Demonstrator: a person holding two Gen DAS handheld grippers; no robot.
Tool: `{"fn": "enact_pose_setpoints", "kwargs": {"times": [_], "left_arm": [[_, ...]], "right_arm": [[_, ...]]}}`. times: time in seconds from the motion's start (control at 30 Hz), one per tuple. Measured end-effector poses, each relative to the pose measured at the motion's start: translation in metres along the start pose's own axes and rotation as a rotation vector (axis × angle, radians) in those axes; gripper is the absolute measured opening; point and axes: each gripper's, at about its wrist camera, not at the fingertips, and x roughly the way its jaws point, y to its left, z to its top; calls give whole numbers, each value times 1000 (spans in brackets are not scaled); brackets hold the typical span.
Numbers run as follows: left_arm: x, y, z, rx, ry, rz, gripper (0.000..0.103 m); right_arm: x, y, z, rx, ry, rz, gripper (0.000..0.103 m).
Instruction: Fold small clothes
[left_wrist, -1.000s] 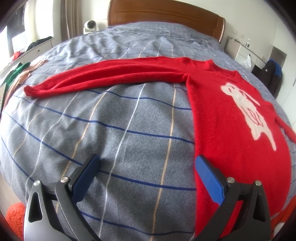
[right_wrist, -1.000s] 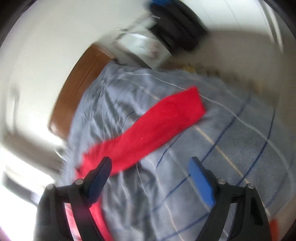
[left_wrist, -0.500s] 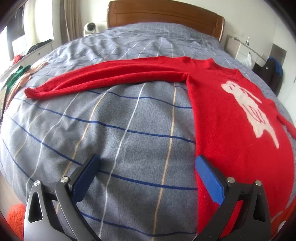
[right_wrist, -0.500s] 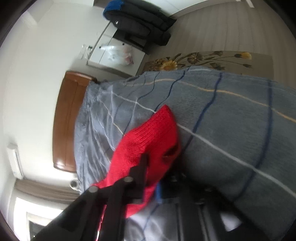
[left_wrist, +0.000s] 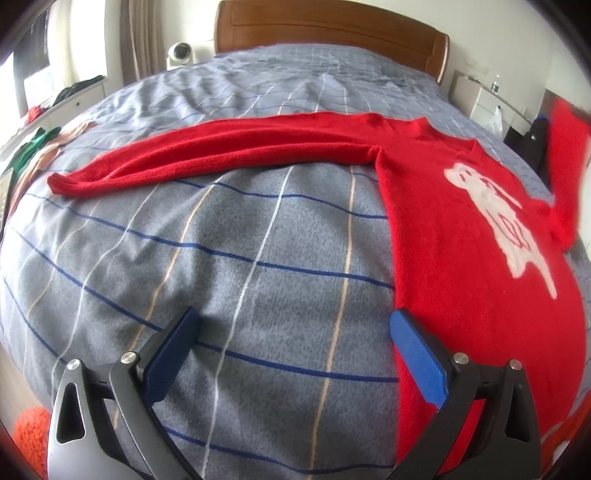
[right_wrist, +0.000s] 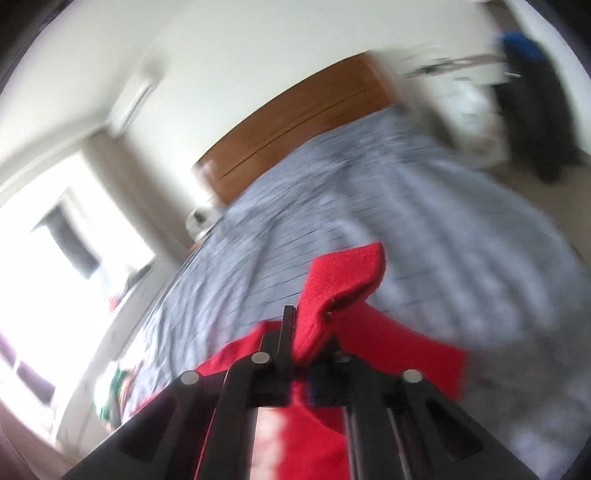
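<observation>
A red sweater (left_wrist: 461, 236) with a white animal figure lies face up on the grey striped bed (left_wrist: 229, 258). Its left sleeve (left_wrist: 221, 155) stretches flat to the left. My left gripper (left_wrist: 291, 354) is open and empty, low over the blanket beside the sweater's lower left hem. My right gripper (right_wrist: 314, 347) is shut on the cuff of the right sleeve (right_wrist: 343, 273) and holds it lifted above the sweater body. The raised sleeve also shows at the right edge of the left wrist view (left_wrist: 565, 166).
A wooden headboard (left_wrist: 332, 26) is at the far end. Green and tan clothes (left_wrist: 33, 155) lie at the bed's left edge. An orange knit item (left_wrist: 29, 439) sits at lower left. A nightstand (left_wrist: 480, 99) and dark jacket (left_wrist: 535, 144) stand to the right.
My right gripper closed on the right sleeve's cuff and lifted it up and over toward the sweater body. The left gripper stayed open and almost still.
</observation>
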Motion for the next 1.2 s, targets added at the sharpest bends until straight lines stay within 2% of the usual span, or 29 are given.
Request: {"fn": "enact_pose_setpoints", "kwargs": {"times": [0.1, 0.23, 0.3, 0.33, 0.37, 0.43, 0.5, 0.63, 0.7, 0.8, 0.9, 0.97, 1.07, 1.1, 1.2], "left_arm": [[0, 0, 0, 3, -1, 0, 103], [0, 0, -1, 5, -2, 0, 103], [0, 0, -1, 4, -2, 1, 103], [0, -1, -1, 5, -2, 1, 103], [0, -1, -1, 6, -3, 2, 103], [0, -1, -1, 6, -2, 3, 103], [0, -1, -1, 5, -2, 4, 103], [0, -2, -2, 5, -4, 13, 103], [0, -3, -3, 7, -8, 21, 103], [1, -5, -4, 13, -14, 36, 103], [2, -6, -4, 16, -17, 50, 103], [2, -6, -4, 17, -21, 56, 103], [2, -6, -6, 18, -25, 58, 103], [2, -6, -6, 17, -26, 58, 103], [1, -7, -7, 18, -28, 61, 103]], "right_arm": [[59, 48, -22, -71, 92, 39, 5], [121, 83, -71, -130, 226, 73, 8], [152, 87, -97, -97, 332, 122, 37], [160, 84, -112, -46, 379, 166, 66], [166, 77, -118, 1, 397, 210, 70], [165, 66, -134, 86, 427, 292, 70], [151, 54, -143, 107, 436, 313, 70], [104, 18, -144, 26, 383, 190, 71], [75, -9, -143, -19, 336, 94, 71], [18, -66, -150, -52, 250, -108, 74], [-23, -116, -159, -52, 199, -254, 75], [-46, -146, -166, -22, 172, -318, 75], [-69, -177, -177, 73, 141, -351, 76], [-78, -190, -186, 129, 118, -330, 76], [-88, -195, -196, 163, 45, -283, 76]]}}
